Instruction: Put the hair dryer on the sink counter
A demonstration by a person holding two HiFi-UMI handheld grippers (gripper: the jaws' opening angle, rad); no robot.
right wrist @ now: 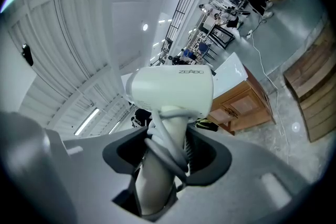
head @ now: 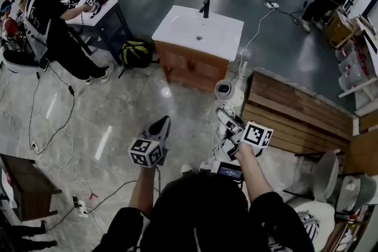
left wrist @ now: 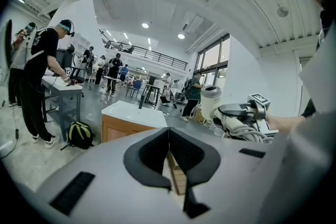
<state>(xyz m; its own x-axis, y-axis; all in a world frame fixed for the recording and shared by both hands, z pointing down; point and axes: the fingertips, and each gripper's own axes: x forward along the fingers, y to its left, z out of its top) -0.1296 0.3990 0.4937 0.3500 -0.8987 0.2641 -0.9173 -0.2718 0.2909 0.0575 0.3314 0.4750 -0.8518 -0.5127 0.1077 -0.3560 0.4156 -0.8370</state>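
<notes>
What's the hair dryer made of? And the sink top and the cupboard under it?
The hair dryer looks like smooth white plastic: it has a soft sheen and a rounded, moulded shape. The sink top seems to be glossy white ceramic or stone, and it is hard to say which; it shines evenly. The cupboard under it looks like brown wood with panelled doors.
</notes>
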